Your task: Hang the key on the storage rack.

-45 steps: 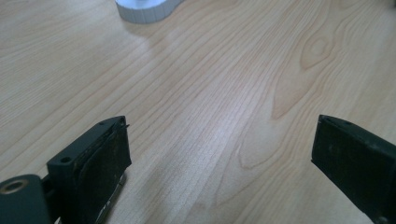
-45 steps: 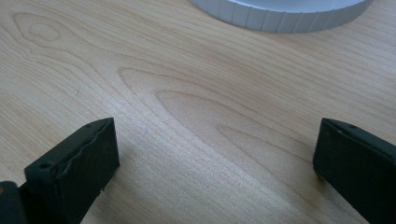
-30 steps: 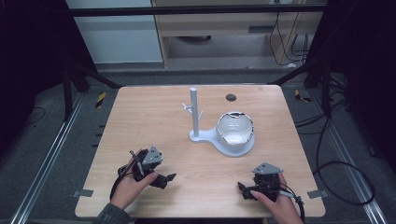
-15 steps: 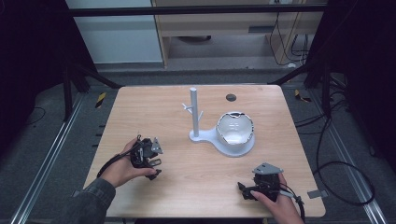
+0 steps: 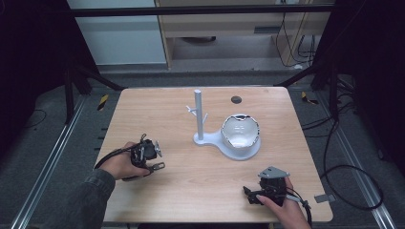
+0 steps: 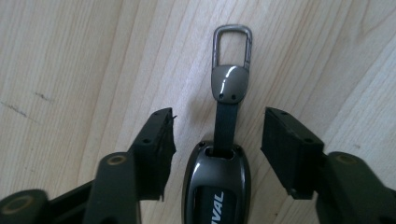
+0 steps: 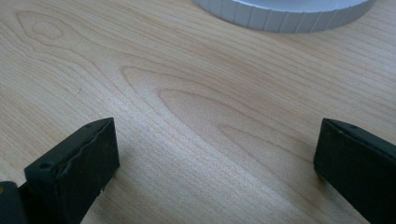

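A dark grey key fob (image 6: 217, 186) lies on the wooden table (image 5: 191, 191). Its strap ends in a metal loop (image 6: 232, 44) that points away from me. My left gripper (image 6: 217, 135) straddles the fob; its jaws have just been closing, and a gap remains on each side, so the pads do not touch it. In the high view the left gripper (image 5: 152, 160) is at the table's left, held in a hand. My right gripper (image 5: 250, 194) rests near the front right edge. In its own view the right gripper (image 7: 217, 144) stands wide open over bare wood.
A white stand with an upright post (image 5: 198, 114) and a round dish (image 5: 240, 133) sits mid-table, right of centre. Its ribbed rim (image 7: 285, 14) is ahead of the right gripper. A small dark disc (image 5: 236, 99) lies near the far edge.
The left hand and its gripper have moved left and away from the front edge. The right hand has stayed put.
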Demonstrator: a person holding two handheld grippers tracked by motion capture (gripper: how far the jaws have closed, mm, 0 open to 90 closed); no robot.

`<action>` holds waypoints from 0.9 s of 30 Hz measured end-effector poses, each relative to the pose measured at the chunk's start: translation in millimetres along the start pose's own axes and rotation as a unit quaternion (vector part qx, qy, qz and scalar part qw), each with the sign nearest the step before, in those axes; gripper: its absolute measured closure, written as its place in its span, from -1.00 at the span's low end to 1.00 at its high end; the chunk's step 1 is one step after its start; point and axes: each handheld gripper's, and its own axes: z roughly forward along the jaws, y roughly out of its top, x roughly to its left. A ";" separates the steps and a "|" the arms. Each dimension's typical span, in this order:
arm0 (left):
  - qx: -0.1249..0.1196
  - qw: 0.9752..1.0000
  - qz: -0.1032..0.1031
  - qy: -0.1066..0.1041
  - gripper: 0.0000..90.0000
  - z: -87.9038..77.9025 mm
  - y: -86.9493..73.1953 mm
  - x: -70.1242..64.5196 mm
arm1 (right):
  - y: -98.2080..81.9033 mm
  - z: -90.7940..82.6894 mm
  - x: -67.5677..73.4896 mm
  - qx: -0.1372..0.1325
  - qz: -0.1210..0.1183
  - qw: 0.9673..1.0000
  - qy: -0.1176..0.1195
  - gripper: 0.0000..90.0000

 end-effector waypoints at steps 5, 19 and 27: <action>0.006 1.000 0.001 -0.006 0.16 2.7 0.0 0.9 | 0.0 0.0 0.0 0.000 0.000 1.000 0.000 -0.99; 0.025 0.999 0.012 -0.017 0.43 13.2 8.5 1.3 | 0.0 0.0 0.0 0.000 0.000 1.000 0.000 -0.99; 0.022 0.999 0.009 -0.021 0.56 14.7 9.2 2.6 | -0.1 -0.1 0.0 0.000 -0.001 1.000 0.000 -0.99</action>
